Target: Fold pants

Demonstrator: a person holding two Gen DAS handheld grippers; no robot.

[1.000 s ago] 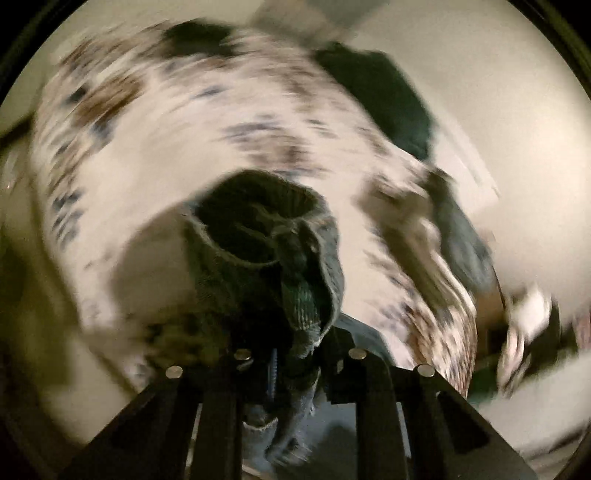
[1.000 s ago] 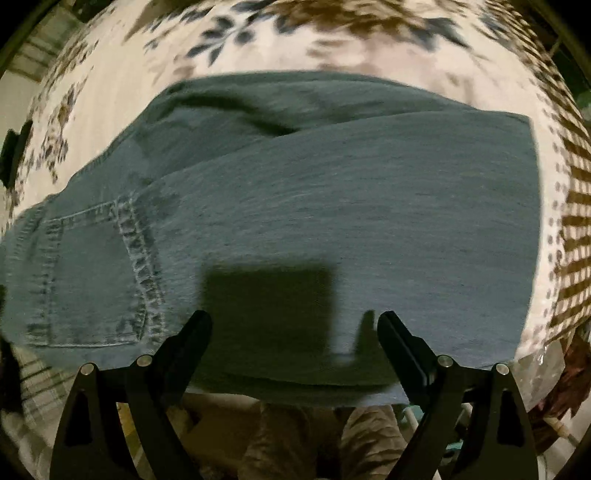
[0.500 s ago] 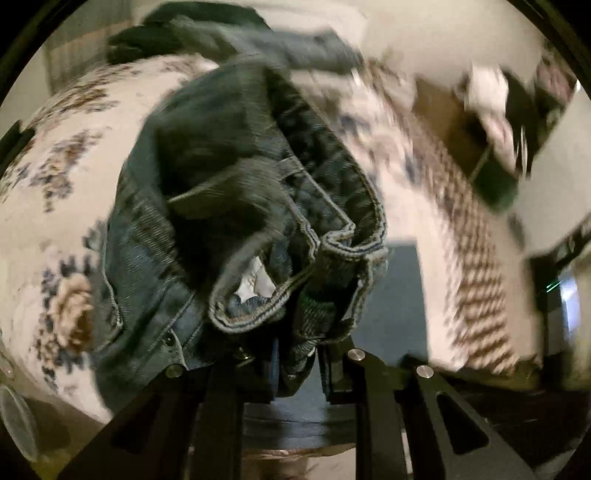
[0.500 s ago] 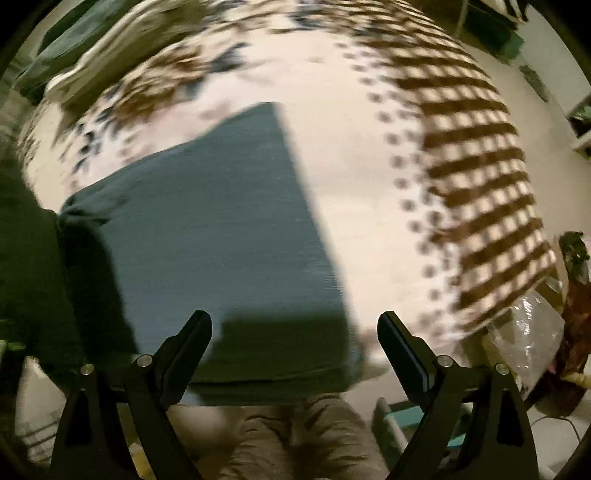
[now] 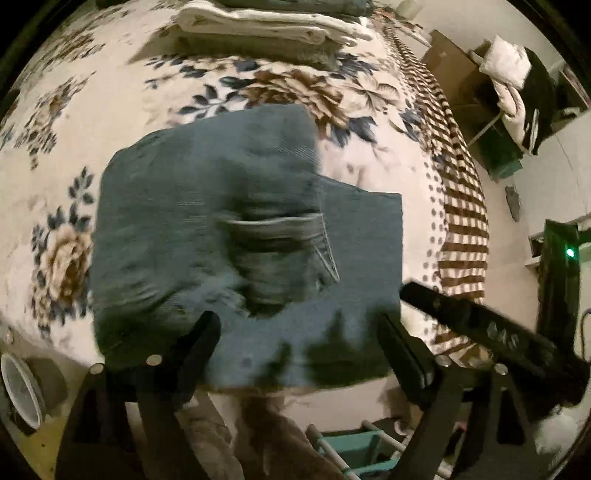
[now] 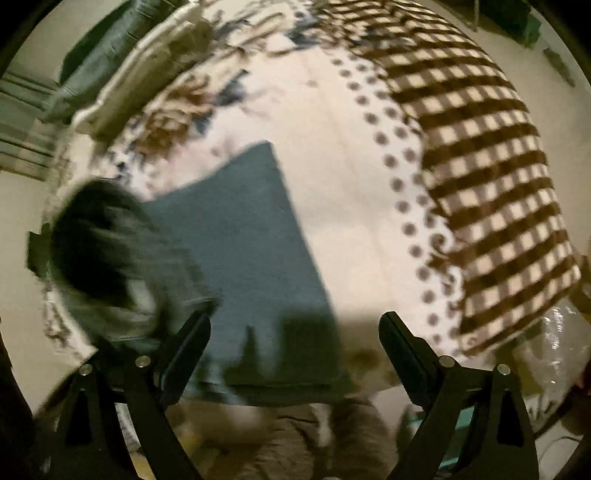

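Note:
The blue jeans [image 5: 207,229] lie folded into a thick rectangle on the floral bedspread [image 5: 110,92], a back pocket facing up. My left gripper [image 5: 299,325] is open and empty just above the near edge of the jeans. My right gripper [image 6: 295,328] is open and empty over the right end of the jeans [image 6: 243,236]. In the right wrist view the upper folded layer is a dark blurred mass [image 6: 107,254] at the left. The right gripper's body [image 5: 480,325] shows in the left wrist view at the lower right.
A stack of folded clothes [image 5: 266,22] lies at the far side of the bed. The bedspread's brown checked border [image 6: 480,177] runs along the right. A teal rack [image 5: 354,446] and a white bowl [image 5: 18,391] sit on the floor by the bed.
My left gripper was shut on the waistband and carried it over the legs; now it has let go and is open. The right gripper stayed open and swung right.

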